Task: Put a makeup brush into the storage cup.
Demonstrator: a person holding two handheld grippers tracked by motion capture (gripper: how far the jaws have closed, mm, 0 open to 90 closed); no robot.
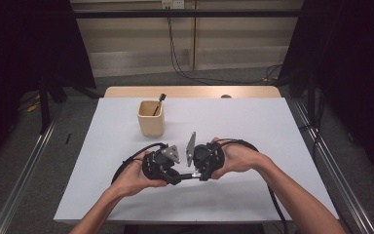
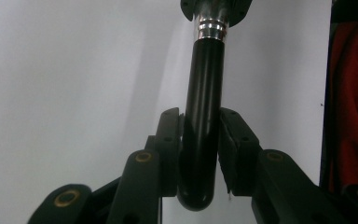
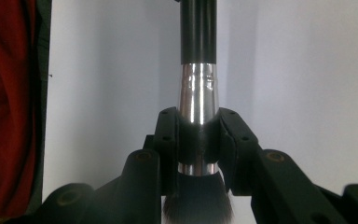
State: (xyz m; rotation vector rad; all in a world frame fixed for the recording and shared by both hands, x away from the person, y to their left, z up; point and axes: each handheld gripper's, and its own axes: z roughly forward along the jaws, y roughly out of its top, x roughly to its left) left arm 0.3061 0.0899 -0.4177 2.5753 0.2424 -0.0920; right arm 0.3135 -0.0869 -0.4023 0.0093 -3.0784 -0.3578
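Brush point(image 3: 198, 70) is showing a glossy black handle, silver ferrule, dark bristles. Both hand-held grippers, left point(image 1: 173, 176) and right point(image 1: 198, 171), are reading black with grey plates. Bench point(image 1: 253, 122) is looking plain white, with a wood-toned far edge. Cup point(image 1: 150, 118) is looking beige.

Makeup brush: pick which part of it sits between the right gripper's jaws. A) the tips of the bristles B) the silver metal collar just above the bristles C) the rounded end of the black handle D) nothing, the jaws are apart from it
B: in the right gripper view, the right gripper clamps the makeup brush at its silver collar, with the dark bristles just below the pads.
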